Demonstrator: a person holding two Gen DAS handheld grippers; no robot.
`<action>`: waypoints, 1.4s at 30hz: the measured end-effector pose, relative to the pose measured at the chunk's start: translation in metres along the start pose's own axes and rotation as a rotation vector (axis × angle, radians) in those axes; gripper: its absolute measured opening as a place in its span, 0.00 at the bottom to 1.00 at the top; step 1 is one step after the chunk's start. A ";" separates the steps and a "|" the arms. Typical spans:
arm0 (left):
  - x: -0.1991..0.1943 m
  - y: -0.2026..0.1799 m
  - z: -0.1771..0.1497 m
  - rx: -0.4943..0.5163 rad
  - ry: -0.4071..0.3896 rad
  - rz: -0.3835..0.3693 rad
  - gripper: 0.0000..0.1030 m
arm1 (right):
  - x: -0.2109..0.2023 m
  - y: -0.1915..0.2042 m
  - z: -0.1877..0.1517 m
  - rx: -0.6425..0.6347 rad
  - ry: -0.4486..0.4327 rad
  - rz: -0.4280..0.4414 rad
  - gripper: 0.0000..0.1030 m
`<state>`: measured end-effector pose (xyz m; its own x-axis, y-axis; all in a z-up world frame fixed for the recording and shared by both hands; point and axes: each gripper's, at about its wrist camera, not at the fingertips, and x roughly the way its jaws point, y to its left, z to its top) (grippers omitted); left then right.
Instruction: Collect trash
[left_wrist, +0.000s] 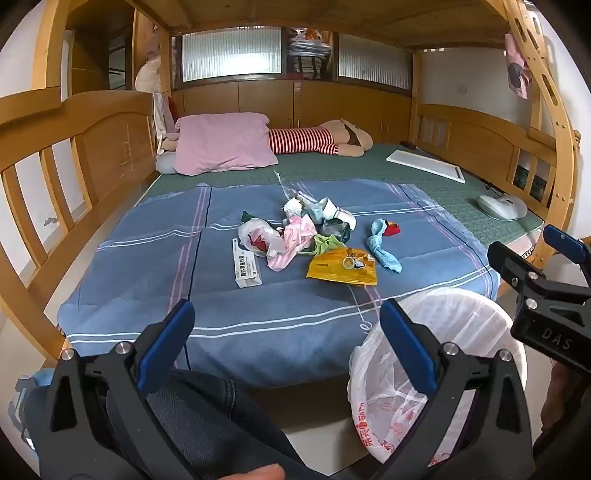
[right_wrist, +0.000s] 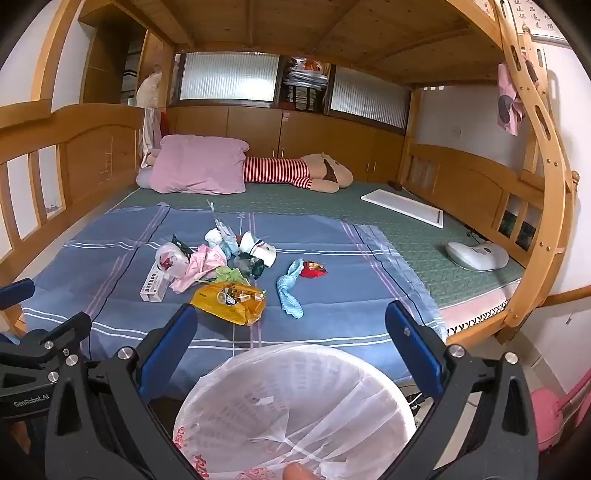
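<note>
Trash (left_wrist: 306, 236) lies heaped in the middle of the blue striped sheet (left_wrist: 147, 266) on the bed, well ahead of the left gripper (left_wrist: 288, 325), whose blue-padded jaws stand wide apart with nothing between them. In the left wrist view the heap takes in a white box (left_wrist: 246, 266) at its left edge, a clear plastic bag (left_wrist: 258, 236), a pink wrapper (left_wrist: 295, 240), a yellow packet (left_wrist: 343, 271) nearest the gripper, and a light blue cloth (left_wrist: 384, 247) just to the right. The white lined bin (left_wrist: 443, 354) stands off the bed's near edge, behind the gripper's right finger. The right gripper (left_wrist: 535, 273) shows at the right edge, apart from the trash.

From the right wrist view, the right gripper (right_wrist: 291, 328) is likewise spread wide and empty, hanging over the lined bin (right_wrist: 295, 406), which fills the lower middle. The trash (right_wrist: 218, 266) lies beyond on the sheet, ahead and slightly left; the yellow packet (right_wrist: 231, 301) is nearest, close to the left fingertip in the picture but farther off on the bed. A pink pillow (right_wrist: 199, 166) rests at the far end.
</note>
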<state>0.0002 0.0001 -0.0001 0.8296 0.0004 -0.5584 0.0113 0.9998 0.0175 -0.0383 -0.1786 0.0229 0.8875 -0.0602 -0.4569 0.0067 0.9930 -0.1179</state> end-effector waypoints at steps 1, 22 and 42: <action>0.000 0.000 0.000 0.001 -0.001 0.000 0.97 | 0.000 -0.001 0.000 -0.001 0.002 0.002 0.97; 0.003 0.002 -0.002 -0.002 0.005 -0.001 0.97 | 0.002 0.004 -0.003 -0.004 0.008 0.023 0.97; 0.003 0.003 -0.002 -0.003 0.007 -0.002 0.97 | 0.001 0.004 -0.002 -0.005 0.007 0.024 0.97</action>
<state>0.0014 0.0030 -0.0035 0.8259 -0.0012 -0.5639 0.0110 0.9998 0.0141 -0.0384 -0.1746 0.0200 0.8839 -0.0372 -0.4661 -0.0168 0.9937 -0.1111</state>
